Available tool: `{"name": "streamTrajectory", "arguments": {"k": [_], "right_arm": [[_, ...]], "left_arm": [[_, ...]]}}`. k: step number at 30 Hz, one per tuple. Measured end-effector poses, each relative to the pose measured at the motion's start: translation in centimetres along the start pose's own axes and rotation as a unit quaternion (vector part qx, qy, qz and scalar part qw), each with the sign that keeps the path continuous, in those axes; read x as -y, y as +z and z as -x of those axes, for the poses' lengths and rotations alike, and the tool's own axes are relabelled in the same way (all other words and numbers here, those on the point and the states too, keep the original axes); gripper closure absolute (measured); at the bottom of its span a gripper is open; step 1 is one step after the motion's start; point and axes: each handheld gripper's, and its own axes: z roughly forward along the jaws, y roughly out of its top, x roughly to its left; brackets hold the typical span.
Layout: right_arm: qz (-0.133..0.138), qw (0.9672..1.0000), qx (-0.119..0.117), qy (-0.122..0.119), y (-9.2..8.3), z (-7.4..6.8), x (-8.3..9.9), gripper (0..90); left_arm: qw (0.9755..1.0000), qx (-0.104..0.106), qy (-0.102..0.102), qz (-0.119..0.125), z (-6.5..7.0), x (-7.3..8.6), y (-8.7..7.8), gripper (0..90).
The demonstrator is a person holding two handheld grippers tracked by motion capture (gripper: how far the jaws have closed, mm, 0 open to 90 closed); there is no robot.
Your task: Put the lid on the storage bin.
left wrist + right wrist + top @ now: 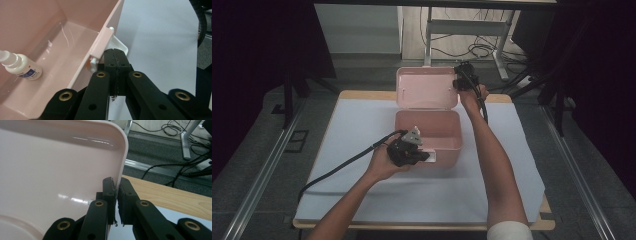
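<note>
Left tool [116, 56] closed beside pink box [447, 145] holding bottle [21, 66]; right tool [116, 185] clamping lid [62, 182].

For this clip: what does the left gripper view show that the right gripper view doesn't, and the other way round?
Left gripper view: the inside of the pink box, a small white bottle lying on its floor, and the left tongs closed at the white latch on the box's outer wall. Right gripper view: the raised lid, its edge pinched by the right tongs, plus the wooden table edge and floor cables. Shared: pink plastic of the same box and the white table cover.
</note>
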Motion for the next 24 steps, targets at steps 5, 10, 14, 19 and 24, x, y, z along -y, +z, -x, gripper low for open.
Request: {"name": "streamTrajectory", "arguments": {"k": [5,10,14,19,24], "right_arm": [[0.018,0.9998,0.001,-0.001,-0.8,-0.1,0.2,85.3],[0.034,0.9994,0.003,-0.003,-1.6,-0.2,0.3,85.5],[0.044,0.999,0.004,-0.003,-2.0,-0.3,0.4,85.6],[0.053,0.9986,0.003,-0.002,-2.4,-0.3,0.5,85.8],[0.064,0.9979,0.003,-0.003,-2.8,-0.3,0.7,85.9]], "left_arm": [[1.0,0.0,0.0,0.0,0.0,0.0,0.0,90.0],[1.0,0.0,0.001,0.0,0.0,0.0,0.0,90.0],[1.0,-0.001,0.001,0.0,0.0,0.0,0.0,90.0],[1.0,-0.001,0.0,0.0,0.0,0.0,0.0,90.0],[1.0,-0.002,0.005,-0.006,-0.2,-0.1,-0.1,90.0]]}}
